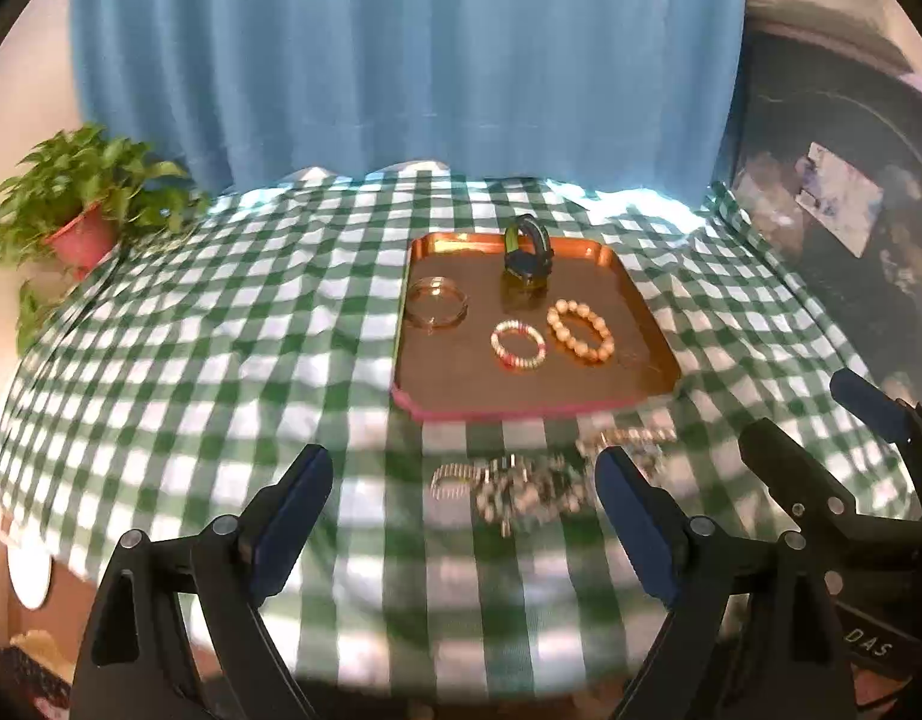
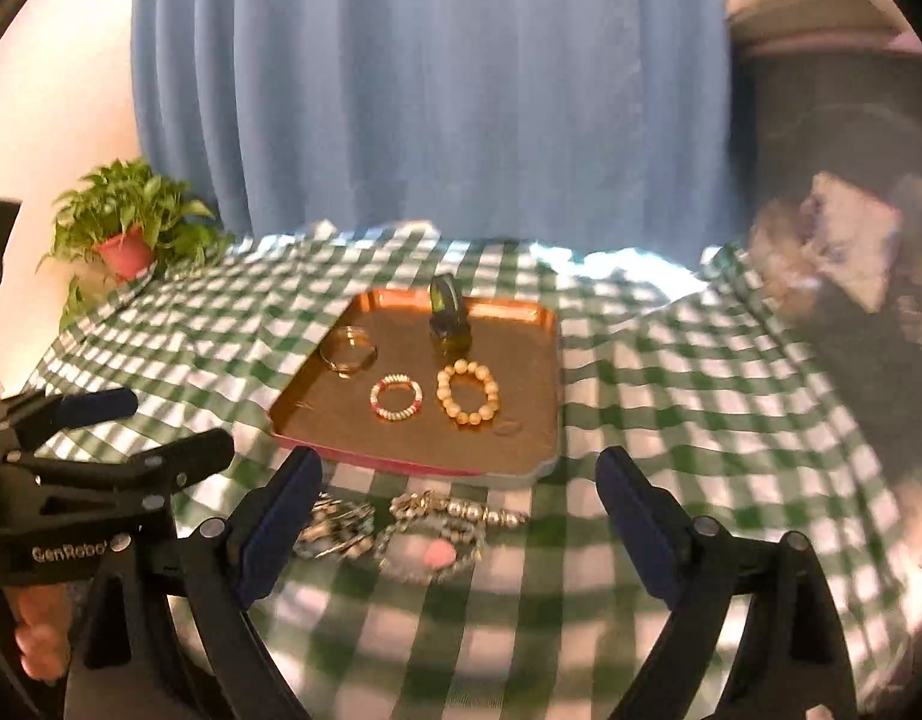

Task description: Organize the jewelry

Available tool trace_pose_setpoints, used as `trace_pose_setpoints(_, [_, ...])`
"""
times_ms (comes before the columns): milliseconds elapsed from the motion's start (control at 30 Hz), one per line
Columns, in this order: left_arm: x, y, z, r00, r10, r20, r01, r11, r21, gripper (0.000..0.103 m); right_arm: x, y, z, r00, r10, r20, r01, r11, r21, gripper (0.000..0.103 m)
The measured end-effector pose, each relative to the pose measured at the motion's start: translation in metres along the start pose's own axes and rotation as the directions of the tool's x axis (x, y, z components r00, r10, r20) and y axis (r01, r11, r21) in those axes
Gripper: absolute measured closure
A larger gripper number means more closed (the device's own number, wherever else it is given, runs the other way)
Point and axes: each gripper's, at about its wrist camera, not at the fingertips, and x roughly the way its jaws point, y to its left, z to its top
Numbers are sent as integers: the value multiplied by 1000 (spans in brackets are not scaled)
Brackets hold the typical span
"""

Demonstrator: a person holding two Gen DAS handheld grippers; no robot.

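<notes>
A copper tray (image 1: 652,354) (image 2: 532,420) sits on the green checked tablecloth. In it lie a gold bangle (image 1: 437,302) (image 2: 348,349), a pink-and-white bead bracelet (image 1: 519,345) (image 2: 396,397), a tan bead bracelet (image 1: 579,330) (image 2: 467,392) and an upright dark watch (image 1: 526,258) (image 2: 450,319). A pile of silver and beaded jewelry (image 1: 520,483) (image 2: 413,528) lies on the cloth in front of the tray. My left gripper (image 1: 463,510) is open and empty just before the pile. My right gripper (image 2: 458,510) is open and empty over the pile; it also shows in the left wrist view (image 1: 820,420).
A potted green plant (image 1: 83,210) (image 2: 128,231) stands at the table's far left corner. A blue curtain (image 1: 401,60) hangs behind the table. Dark clutter (image 1: 850,210) lies to the right. The left gripper shows at the left of the right wrist view (image 2: 119,426).
</notes>
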Motion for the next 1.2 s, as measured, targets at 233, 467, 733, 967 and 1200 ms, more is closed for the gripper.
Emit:
trace_pose_setpoints(233, [-76,-3,-28,998,28,56,-29,999,22,14,-69,13,-13,1000,-1,16,1,1000,24,22])
trace_pose_setpoints(467, [-133,-6,-42,996,30,83,-33,999,33,14,-125,24,-25,1000,-2,19,1,999,39,23])
trace_pose_setpoints(733, [-189,-8,-46,991,7,137,-15,998,57,14,-183,34,-19,999,3,51,-4,1000,19,23])
trace_pose_setpoints(967, [-204,-15,-46,988,64,144,-74,995,71,6,-210,43,-13,997,-25,70,29,998,-58,26])
trace_pose_setpoints(1200, [-183,-18,-44,992,23,122,-29,999,43,6,-204,30,-15,999,12,53,-13,1000,9,27])
